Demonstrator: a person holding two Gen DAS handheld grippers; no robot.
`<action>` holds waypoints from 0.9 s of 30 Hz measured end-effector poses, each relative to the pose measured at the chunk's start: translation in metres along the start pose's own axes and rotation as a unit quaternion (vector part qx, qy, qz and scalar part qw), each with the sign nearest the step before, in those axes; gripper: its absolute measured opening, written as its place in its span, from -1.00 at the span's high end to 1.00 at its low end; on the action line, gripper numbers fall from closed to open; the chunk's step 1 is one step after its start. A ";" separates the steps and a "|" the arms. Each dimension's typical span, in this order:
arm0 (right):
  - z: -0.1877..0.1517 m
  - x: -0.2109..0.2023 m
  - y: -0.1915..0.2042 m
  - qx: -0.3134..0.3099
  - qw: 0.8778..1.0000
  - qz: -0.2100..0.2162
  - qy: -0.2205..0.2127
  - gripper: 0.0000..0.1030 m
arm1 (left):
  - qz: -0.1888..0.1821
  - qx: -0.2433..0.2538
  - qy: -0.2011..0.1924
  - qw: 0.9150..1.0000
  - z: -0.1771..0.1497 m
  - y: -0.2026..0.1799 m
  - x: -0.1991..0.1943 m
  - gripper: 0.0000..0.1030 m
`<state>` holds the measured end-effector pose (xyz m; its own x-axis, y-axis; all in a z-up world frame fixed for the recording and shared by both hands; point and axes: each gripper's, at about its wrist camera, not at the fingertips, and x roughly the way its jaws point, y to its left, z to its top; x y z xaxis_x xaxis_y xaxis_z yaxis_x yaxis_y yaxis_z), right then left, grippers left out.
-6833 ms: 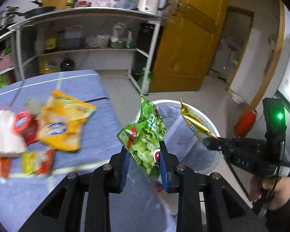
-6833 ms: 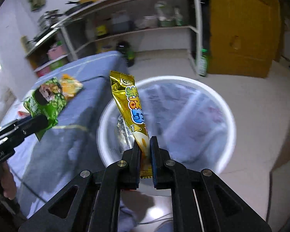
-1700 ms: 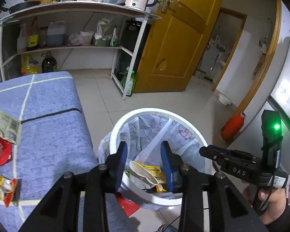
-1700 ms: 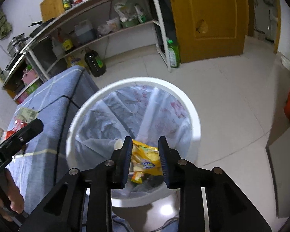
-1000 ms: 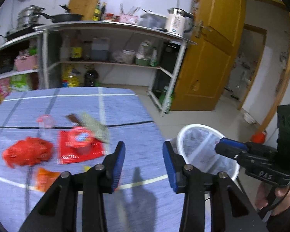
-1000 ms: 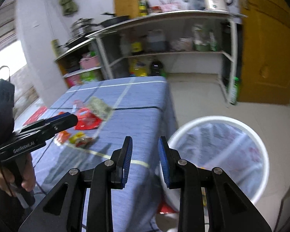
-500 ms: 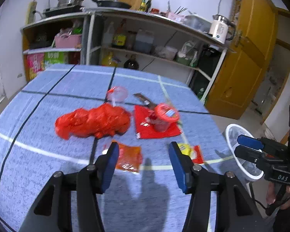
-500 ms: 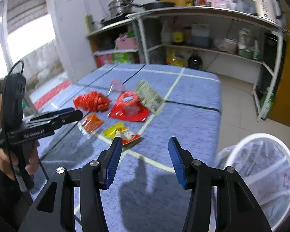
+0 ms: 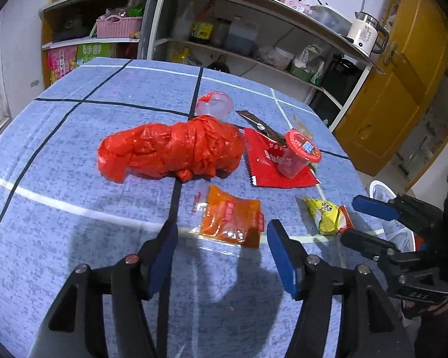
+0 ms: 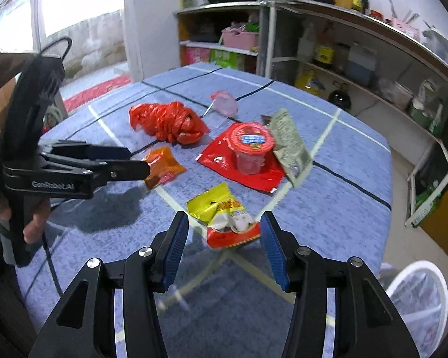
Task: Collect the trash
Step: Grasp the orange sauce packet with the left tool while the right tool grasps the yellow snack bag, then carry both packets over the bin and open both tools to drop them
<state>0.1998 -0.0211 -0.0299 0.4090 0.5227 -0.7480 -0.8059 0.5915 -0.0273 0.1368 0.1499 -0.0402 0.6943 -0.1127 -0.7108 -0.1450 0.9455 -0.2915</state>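
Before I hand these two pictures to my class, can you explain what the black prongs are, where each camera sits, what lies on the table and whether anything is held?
The prongs are hand-held grippers, one in each of a person's hands; no robot arm is involved. Each carries a wide-angle camera looking along its two fingers.

The left gripper, seen from its own camera, is open over an orange sauce packet. The right gripper, in the other picture, is open around a yellow and red snack wrapper, not gripping it. Nothing is held.

On the blue checked tablecloth also lie a crumpled red plastic bag, a clear cup with a red lid on a flat red wrapper, a clear lid and a paper packet. The white lined bin stands beside the table.
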 end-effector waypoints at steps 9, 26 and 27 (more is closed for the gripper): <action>0.007 0.030 -0.004 0.000 0.999 -0.005 0.039 0.01 | 0.000 0.012 0.009 1.000 0.005 0.001 0.004 -0.35; 0.003 -0.001 -0.027 0.083 0.996 -0.016 0.025 0.33 | 0.066 0.094 0.030 0.993 0.012 -0.041 0.025 -0.22; 0.002 -0.003 -0.026 0.082 0.996 -0.017 0.023 0.33 | 0.075 0.107 0.031 0.991 0.011 -0.045 0.026 -0.12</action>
<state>0.2203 -0.0371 -0.0258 0.4105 0.4743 -0.7788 -0.7098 0.7023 0.0536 0.1692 0.1072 -0.0387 0.6309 0.0211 -0.7756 -0.0857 0.9954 -0.0426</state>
